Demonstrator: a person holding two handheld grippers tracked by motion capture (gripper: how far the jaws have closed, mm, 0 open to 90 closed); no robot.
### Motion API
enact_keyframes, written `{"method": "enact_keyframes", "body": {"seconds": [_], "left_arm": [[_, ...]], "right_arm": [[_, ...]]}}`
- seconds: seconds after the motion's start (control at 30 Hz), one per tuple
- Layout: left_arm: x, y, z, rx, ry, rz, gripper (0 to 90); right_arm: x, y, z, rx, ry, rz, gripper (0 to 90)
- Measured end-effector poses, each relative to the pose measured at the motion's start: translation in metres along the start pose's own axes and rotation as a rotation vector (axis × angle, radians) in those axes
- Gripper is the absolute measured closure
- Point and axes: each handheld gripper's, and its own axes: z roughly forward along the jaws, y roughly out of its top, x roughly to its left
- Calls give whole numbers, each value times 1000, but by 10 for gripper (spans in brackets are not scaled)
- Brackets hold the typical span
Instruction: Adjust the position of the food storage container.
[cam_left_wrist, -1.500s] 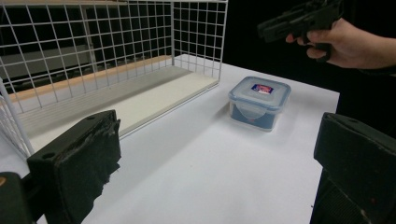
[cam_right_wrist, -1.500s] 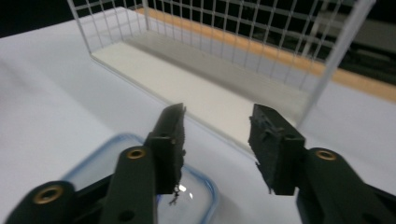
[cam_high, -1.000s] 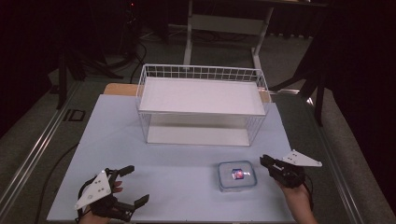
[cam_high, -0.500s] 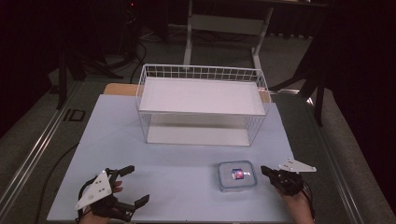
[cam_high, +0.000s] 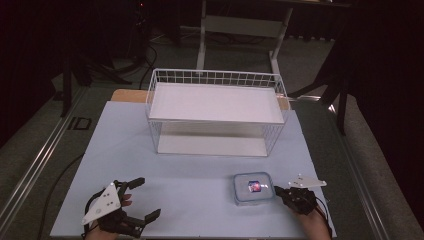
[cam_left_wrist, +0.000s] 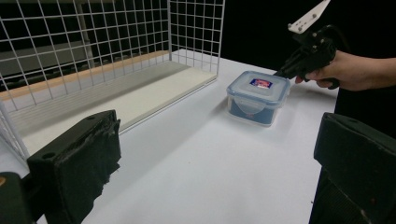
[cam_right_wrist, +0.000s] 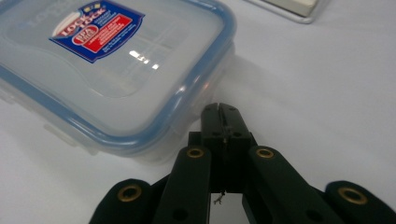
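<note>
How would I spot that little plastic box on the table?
Start at the white wire basket on the pale table. Nearer the person, beside the right gripper, sits the box: small, square and clear, with a blue-rimmed lid and a red-and-blue sticker.

Left tongs (cam_high: 141, 199) spread wide; right tongs (cam_high: 278, 190) closed.

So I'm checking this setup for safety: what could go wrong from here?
The right gripper is shut with its tip right at the edge of the plastic box, so it may push the box across the smooth table rather than grip it. The box sits near the table's front edge and could slide off.
</note>
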Motion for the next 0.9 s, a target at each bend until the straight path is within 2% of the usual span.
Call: {"method": "enact_keyframes", "body": {"seconds": [0.2,0.33,0.9], "left_arm": [[0,0,0,2,0,1,15],[-1,0,1,6,-3,6,15],[-2,-1,2,11,-10,5,16]], "right_arm": [[4,4,4,12,24,-1,900],[9,10,8,26,41,-22,900],[47,39,40,54,147,-82,900]]}}
